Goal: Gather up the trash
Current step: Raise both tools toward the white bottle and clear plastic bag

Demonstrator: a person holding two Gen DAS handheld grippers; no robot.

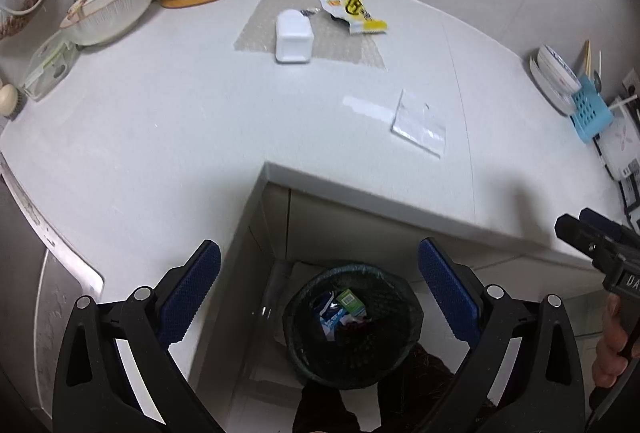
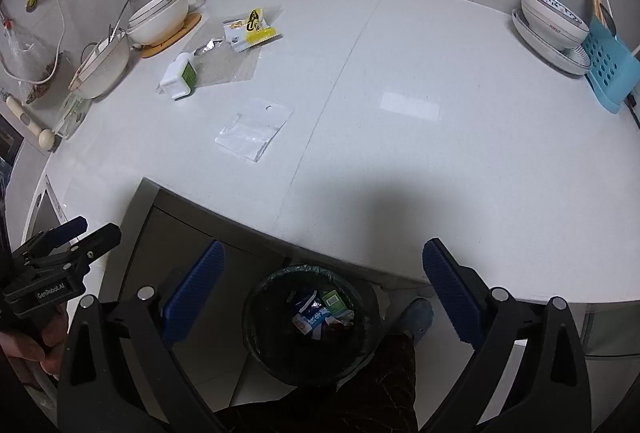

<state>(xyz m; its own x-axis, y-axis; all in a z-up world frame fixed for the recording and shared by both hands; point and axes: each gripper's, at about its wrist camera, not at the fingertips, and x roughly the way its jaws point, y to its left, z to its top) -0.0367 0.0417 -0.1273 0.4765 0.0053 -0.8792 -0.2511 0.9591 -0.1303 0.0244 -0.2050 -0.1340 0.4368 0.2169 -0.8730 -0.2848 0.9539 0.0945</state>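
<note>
Both wrist views look steeply down past their own blue-padded fingers from above the counter edge. Each frames the black bin (image 1: pixel 352 325) at lower centre and the white countertop (image 1: pixel 160 137) across the upper half. The left view sits slightly nearer; each catches the other gripper at its side edge.

Your bin (image 2: pixel 306 317) sits on the floor below the counter (image 2: pixel 400 137) edge, wrappers (image 2: pixel 316 315) inside. On the counter at eleven o'clock lies the flat bag (image 2: pixel 254 131); beyond it, the small box (image 2: pixel 180 75) rests left of the snack packet (image 2: pixel 250 27).
</note>
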